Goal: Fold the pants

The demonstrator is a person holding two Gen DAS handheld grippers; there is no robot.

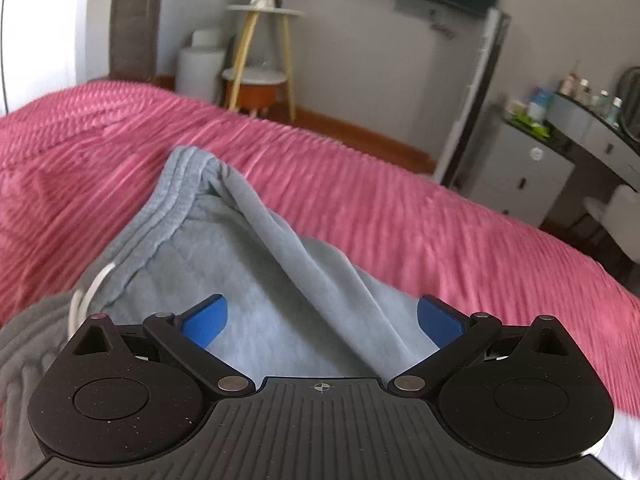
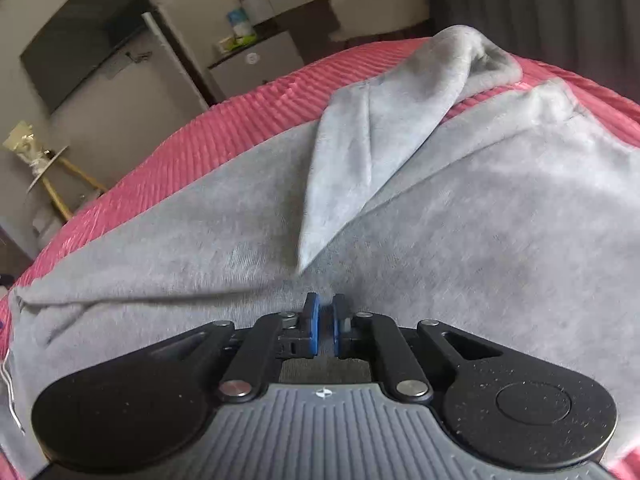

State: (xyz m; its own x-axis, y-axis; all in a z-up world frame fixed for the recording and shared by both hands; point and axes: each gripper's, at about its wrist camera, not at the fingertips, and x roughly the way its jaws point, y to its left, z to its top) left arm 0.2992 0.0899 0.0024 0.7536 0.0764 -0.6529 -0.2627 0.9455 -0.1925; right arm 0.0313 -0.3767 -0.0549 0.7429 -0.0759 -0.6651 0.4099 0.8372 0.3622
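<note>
Grey sweatpants lie spread on a pink ribbed bedspread, with one leg folded back across them. In the left wrist view the ribbed waistband rises in a peak, and a white drawstring hangs at its left. My left gripper hovers open over the cloth. Its blue pads stand wide apart and hold nothing. My right gripper is low over the pants with its blue pads almost together. I see no cloth between them.
The bed's far edge drops to a wooden floor. Beyond it stand a small tiered side table, a white fridge, a wall-mounted TV and a dresser with bottles. A dark curtain hangs at the right.
</note>
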